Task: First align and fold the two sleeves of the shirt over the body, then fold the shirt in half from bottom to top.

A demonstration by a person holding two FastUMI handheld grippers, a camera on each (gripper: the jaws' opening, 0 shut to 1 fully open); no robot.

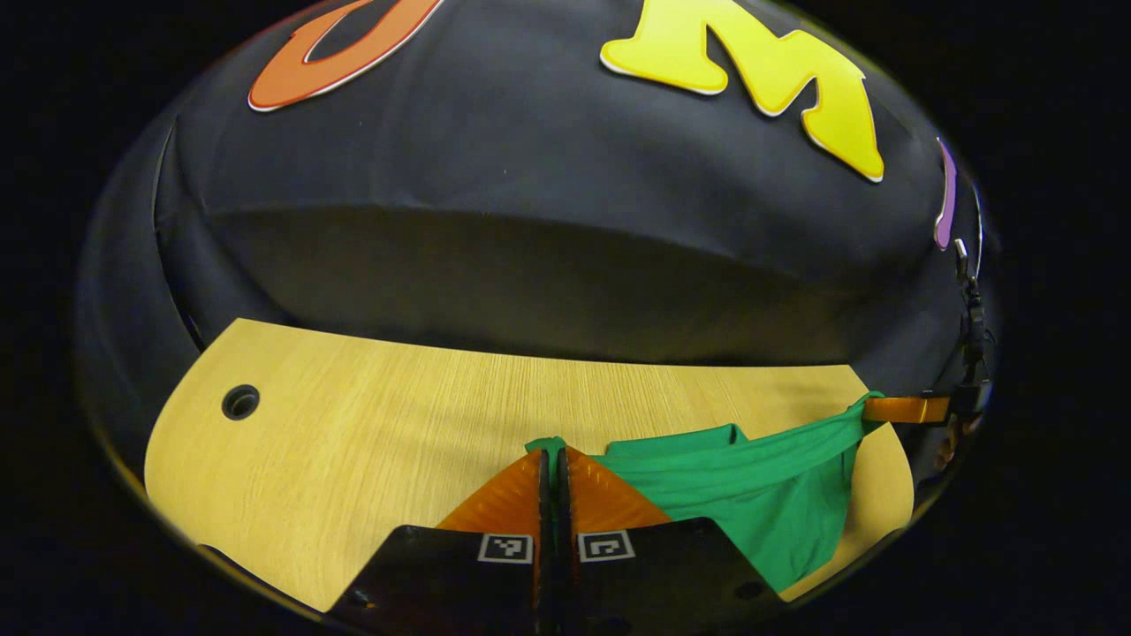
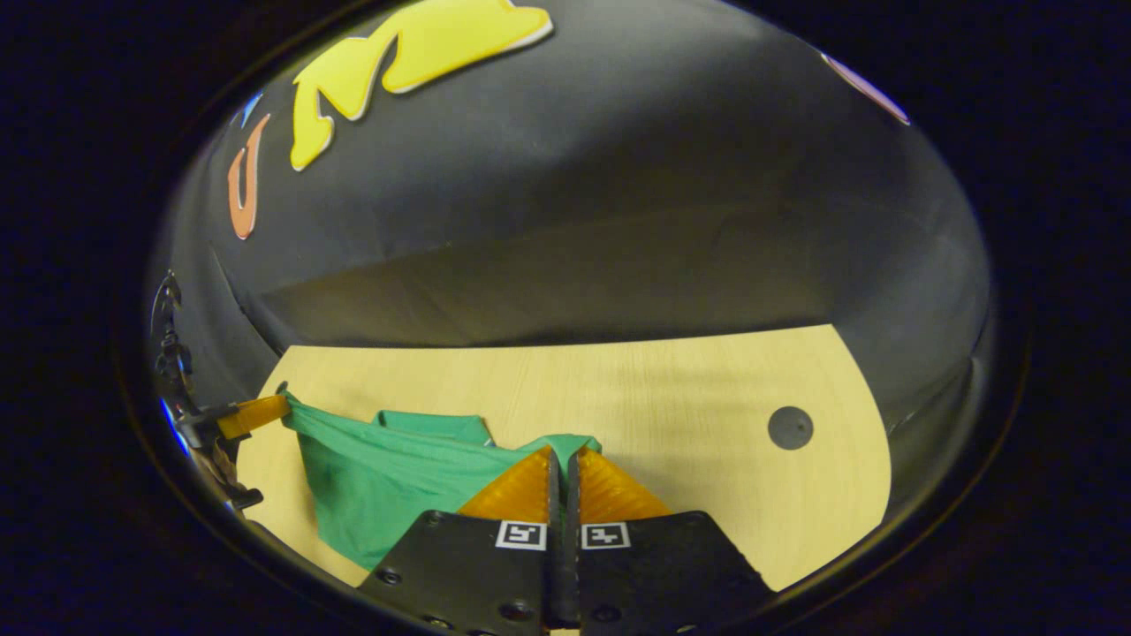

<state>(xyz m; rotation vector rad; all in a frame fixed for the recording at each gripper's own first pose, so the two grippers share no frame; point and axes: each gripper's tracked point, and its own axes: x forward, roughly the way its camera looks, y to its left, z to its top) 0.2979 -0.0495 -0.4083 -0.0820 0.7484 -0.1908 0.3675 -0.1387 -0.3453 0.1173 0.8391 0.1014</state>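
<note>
Across the near edge of the desk [image 1: 371, 415] the green shirt [image 1: 769, 503] hung stretched and lifted. Each hand-held gripper, left [image 1: 554, 459] and right [image 2: 562, 459], was clamped on an edge of it. Judging by this, the bottom-to-top fold was under way; next both ends needed carrying evenly toward the far edge.

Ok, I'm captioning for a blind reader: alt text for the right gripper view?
The right gripper, shut on a green shirt, holds it up over a wooden table. At far left, the left gripper pinches the shirt's other end, the cloth sagging between them.
</note>
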